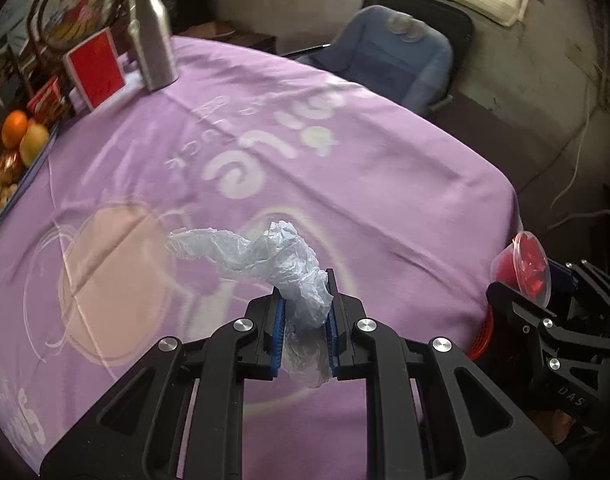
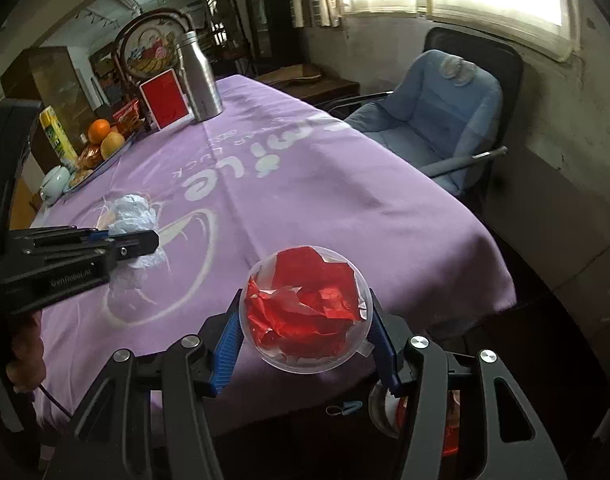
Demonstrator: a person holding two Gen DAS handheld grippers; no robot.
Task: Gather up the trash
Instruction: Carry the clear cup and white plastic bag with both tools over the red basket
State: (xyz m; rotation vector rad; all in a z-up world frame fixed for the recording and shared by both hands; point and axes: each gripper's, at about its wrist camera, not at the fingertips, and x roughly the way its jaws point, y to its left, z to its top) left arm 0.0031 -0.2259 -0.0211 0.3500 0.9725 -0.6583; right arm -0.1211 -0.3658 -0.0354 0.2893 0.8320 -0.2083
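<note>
I see the purple tablecloth (image 1: pixel 385 168) covering the table, and beyond its far edge a blue armchair (image 2: pixel 437 120) under the bright window. At the far corner stand a steel bottle (image 1: pixel 153 36), a red box (image 1: pixel 95 66) and a tray of fruit (image 1: pixel 19 148); only my right wrist view shows also the yellow carton (image 2: pixel 57 136) and a small white pot (image 2: pixel 55 184) beside this tray. My left gripper (image 1: pixel 304 312) is pinching a crumpled pale plastic bag (image 1: pixel 265 256), which hangs just above the cloth near my side. My right gripper (image 2: pixel 305 320) holds between its blue pads a clear round tub (image 2: pixel 305 364) filled with red crumpled paper (image 2: pixel 305 304), near the front right edge of the table; the left view shows this tub only from the side.
</note>
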